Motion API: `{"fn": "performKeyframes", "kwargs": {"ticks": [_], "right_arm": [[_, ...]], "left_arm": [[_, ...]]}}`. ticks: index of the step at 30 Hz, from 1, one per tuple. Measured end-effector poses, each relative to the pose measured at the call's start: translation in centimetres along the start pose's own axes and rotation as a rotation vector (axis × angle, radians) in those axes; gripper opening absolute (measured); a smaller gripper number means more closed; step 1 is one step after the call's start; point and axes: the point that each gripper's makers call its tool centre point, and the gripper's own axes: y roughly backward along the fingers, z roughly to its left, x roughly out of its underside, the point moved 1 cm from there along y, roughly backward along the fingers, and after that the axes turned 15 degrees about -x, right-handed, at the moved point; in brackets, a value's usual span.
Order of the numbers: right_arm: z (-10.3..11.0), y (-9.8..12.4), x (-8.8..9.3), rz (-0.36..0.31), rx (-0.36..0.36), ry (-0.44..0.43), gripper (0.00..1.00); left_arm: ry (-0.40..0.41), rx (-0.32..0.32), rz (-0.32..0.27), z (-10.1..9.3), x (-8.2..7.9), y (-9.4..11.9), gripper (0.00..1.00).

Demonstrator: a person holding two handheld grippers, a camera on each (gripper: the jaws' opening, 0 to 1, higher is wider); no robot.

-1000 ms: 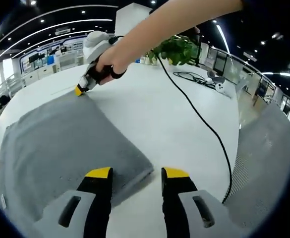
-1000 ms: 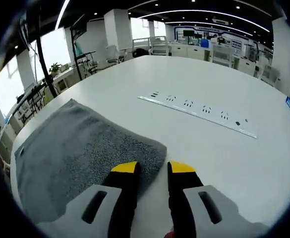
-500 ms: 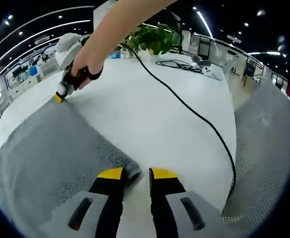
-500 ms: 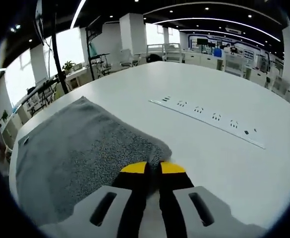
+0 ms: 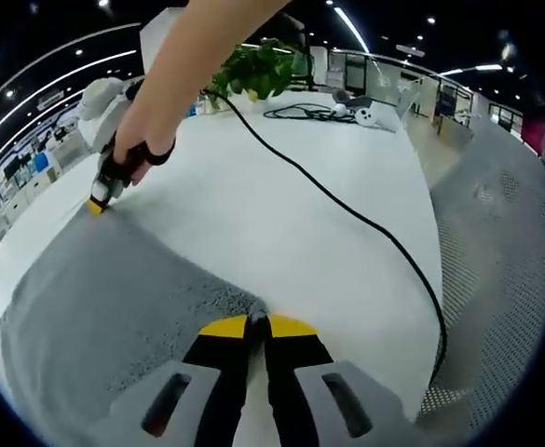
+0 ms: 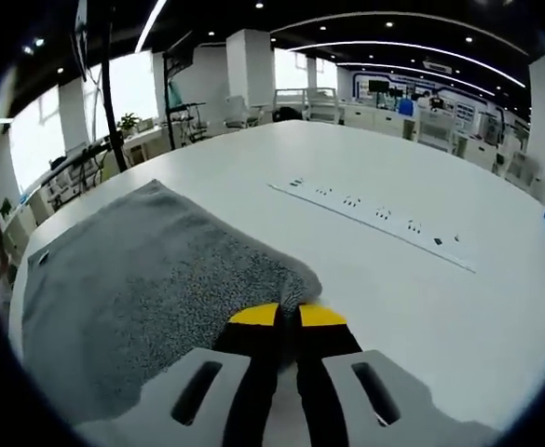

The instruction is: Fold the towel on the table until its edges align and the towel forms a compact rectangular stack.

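Both grippers have closed since a second ago: the left gripper (image 5: 257, 325), whose yellow-tipped jaws then stood well apart just short of the towel (image 5: 114, 307), now pinches the near corner of the grey cloth, and the right gripper (image 6: 288, 315) has drawn its jaws together on the opposite corner, the fabric bunching slightly at the tips.

Seen from the left gripper view, the towel lies flat on the white table (image 5: 291, 233), spreading from the pinched corner toward the table's far left edge. At its far corner the right gripper (image 5: 98, 198) meets the cloth, held by a hand (image 5: 132, 140) in a dark fingerless glove; the bare forearm reaches down across the table from the upper part of the view, wrist bent so the tool points down onto the towel's corner. A black cable (image 5: 347, 209) runs from that hand across the bare table toward its near right edge. A potted plant (image 5: 258, 70) and a coil of black cable (image 5: 305, 112) sit near the far edge.

In the right gripper view the towel (image 6: 151, 279) stretches away to the left of the closed jaws, a small tag (image 6: 41, 258) showing at its far left corner. A long white power strip (image 6: 374, 219) lies apart from the towel, toward the middle of the table (image 6: 458, 317).
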Motion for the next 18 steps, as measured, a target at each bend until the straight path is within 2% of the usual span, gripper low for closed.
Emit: {"fn": "performKeyframes", "kwargs": {"ticks": [2,3,5,7,11,18], "right_arm": [[-0.4,1.0,0.7,0.019,0.017,0.037,0.03],[-0.2,1.7,1.1,0.019,0.023,0.033,0.03],[-0.7,2.8,1.8,0.024,0.040,0.021,0.03],[-1.3,4.0,2.6,0.027,0.051,0.006,0.03],[-2.0,6.8,4.0,0.045,0.070,0.016,0.03],[-4.0,11.6,6.7,0.051,0.101,-0.043,0.03]], "left_arm": [[-0.034,0.030,0.002,-0.9,-0.5,-0.2,0.06],[-0.044,0.039,0.000,-1.3,-0.8,-0.3,0.06],[-0.125,0.060,0.010,-2.2,-1.2,-0.5,0.05],[-0.151,0.066,0.027,-3.2,-1.8,-1.0,0.05],[-0.160,0.104,0.010,-5.2,-3.0,-1.9,0.05],[-0.156,0.178,-0.021,-8.3,-5.2,-2.7,0.05]]}}
